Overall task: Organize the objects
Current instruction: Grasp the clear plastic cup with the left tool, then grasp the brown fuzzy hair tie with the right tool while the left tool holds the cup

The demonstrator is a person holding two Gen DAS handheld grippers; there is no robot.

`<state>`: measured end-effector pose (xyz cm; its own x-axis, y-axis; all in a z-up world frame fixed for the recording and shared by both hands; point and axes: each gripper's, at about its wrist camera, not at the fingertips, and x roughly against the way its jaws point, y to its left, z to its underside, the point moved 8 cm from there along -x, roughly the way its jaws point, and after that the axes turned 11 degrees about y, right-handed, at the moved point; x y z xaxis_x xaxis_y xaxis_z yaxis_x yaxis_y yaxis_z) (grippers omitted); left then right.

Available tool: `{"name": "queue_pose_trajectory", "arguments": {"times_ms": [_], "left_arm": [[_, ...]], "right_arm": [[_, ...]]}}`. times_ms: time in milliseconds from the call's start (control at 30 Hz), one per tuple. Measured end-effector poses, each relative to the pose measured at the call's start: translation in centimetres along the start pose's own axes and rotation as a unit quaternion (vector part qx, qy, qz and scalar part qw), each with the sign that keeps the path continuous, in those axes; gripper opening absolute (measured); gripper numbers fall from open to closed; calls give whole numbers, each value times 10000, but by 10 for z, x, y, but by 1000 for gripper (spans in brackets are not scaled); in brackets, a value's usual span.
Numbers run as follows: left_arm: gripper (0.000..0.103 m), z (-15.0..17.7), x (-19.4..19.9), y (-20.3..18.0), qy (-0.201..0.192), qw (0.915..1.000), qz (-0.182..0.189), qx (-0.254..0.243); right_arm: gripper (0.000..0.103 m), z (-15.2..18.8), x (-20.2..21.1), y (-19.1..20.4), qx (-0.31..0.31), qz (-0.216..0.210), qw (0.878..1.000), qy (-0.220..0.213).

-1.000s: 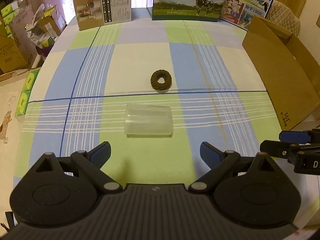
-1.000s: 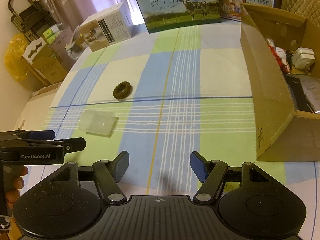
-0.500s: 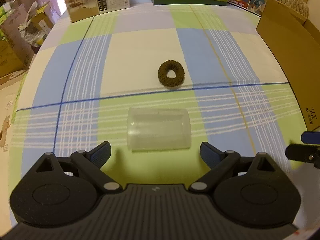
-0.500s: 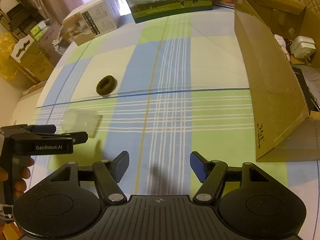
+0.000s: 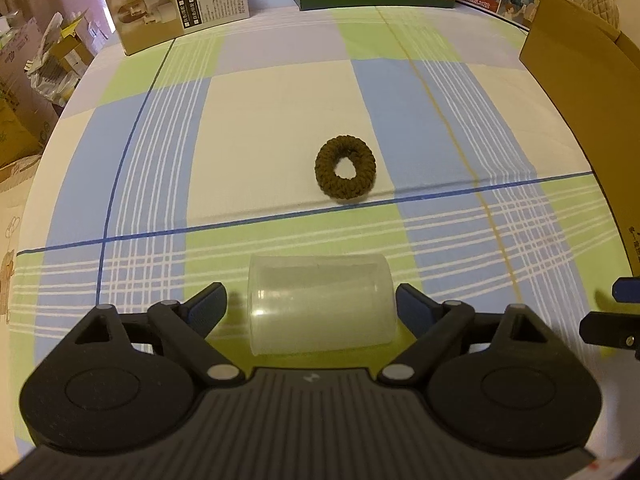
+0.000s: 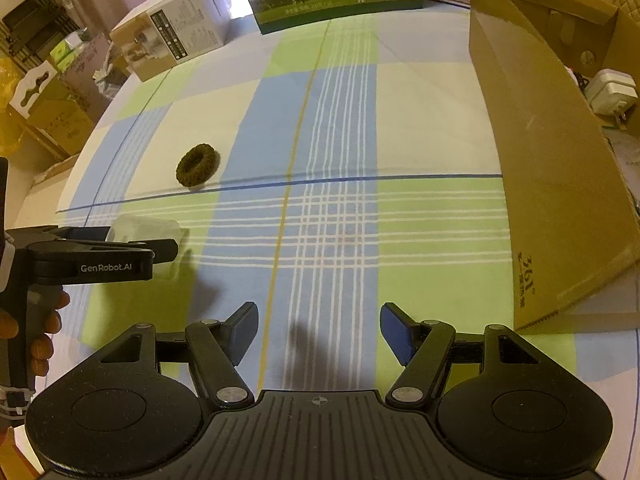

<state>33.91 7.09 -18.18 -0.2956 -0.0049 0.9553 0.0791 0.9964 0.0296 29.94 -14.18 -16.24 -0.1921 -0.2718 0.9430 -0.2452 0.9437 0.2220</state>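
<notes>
Clear plastic cup [image 5: 320, 304] lies on its side low in the left wrist frame, between the spread left tongs [image 5: 312, 306]. Brown hair tie [image 5: 345, 173] sits mid-frame on the checked counter [image 5: 280, 120]. Right tongs [image 6: 319, 334] are spread, holding nothing.

The left black two-finger gripper with blue pads [image 5: 311, 309] is held low over the tabletop, jaws spread wide. A hand [image 6: 38, 334] grips its handle. The right black two-finger gripper [image 6: 319, 330] hovers likewise, jaws apart, holding nothing.
</notes>
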Motion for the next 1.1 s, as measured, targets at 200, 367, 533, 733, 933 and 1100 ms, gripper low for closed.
{"name": "queue_pose_trajectory", "arguments": {"times_ms": [200,367,533,733,933,1100], "left_arm": [[69,-1,-1,3,-41,10000,56,-64],[69,2,0,20,-89,9999,-96,54],[69,5,8,52,-144,9987,-266,413],[69,4,15,89,-201,9953,-505,807],[69,3,16,103,-214,9937,-530,966],[69,2,13,105,-182,9936,-504,993]], "right_arm": [[65,-8,-7,10,183,11,9998,23],[65,-21,-13,25,459,-55,9989,-58],[65,-42,-21,49,847,-308,9955,-298],[65,-73,-41,84,1475,-517,9859,-600],[65,-97,-70,110,2034,-561,9749,-712],[65,-107,-90,117,2252,-462,9705,-722]]}}
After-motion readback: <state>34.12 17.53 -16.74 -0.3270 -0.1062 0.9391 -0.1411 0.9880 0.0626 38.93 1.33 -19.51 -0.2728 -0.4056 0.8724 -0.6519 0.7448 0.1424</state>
